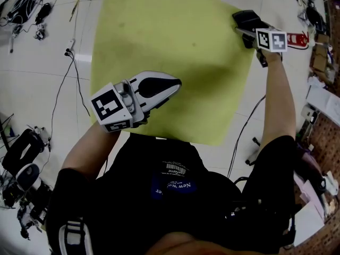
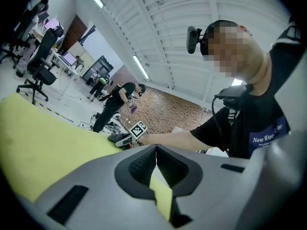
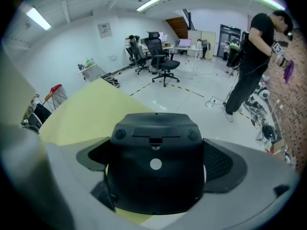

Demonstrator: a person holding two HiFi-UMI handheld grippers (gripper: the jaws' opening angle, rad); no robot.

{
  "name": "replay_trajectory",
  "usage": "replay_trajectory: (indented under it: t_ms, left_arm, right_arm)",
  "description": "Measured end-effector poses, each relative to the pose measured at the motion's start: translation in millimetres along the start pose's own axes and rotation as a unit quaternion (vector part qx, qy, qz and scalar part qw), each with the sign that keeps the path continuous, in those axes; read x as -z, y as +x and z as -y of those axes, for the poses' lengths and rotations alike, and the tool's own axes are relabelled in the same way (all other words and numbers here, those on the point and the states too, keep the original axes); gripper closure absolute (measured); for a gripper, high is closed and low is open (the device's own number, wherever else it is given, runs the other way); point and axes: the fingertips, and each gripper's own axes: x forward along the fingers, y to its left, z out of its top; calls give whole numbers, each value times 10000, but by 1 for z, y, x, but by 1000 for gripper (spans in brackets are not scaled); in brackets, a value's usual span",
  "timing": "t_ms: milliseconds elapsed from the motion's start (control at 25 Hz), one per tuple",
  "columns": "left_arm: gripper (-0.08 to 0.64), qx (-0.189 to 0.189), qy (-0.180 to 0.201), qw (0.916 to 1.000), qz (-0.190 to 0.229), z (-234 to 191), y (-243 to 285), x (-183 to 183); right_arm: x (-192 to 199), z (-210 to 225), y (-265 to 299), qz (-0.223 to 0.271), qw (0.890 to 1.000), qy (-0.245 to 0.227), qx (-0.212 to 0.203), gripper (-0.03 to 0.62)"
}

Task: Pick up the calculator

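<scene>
**Head view.** We see a flat yellow-green tabletop (image 1: pixel 159 31) standing on a white tiled floor (image 1: pixel 42 84). The right tool (image 1: pixel 247 30) is held at the tabletop's far right corner and is clamped on the black plastic calculator (image 1: pixel 245 18).

**Right gripper view.** We find the calculator filling the gap between the two jaws, with each ribbed pad pressed against one of its sides. Its dark back face, which bears a small white round mark, is turned toward the camera. We cannot tell whether it touches the tabletop.

**Left tool.** In the head view, the left tool (image 1: pixel 174 84) hovers over the near left part of the tabletop, well apart from the calculator. In the left gripper view, its jaws meet at their tips with nothing between them.

Thin black cables (image 1: pixel 74 73) lie on the floor to the left of the tabletop.
</scene>
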Motion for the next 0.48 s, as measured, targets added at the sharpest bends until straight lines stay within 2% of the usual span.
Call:
replay_trajectory:
  t_ms: [240, 480]
  left_arm:
    - [554, 50, -19, 9999, 91, 9, -2, -4]
    - [554, 30, 166, 9998, 41, 26, -3, -16]
  right_arm:
    - [-8, -12, -22, 387, 9992, 91, -44, 26]
    - [-12, -50, -71, 824, 9956, 99, -432, 26]
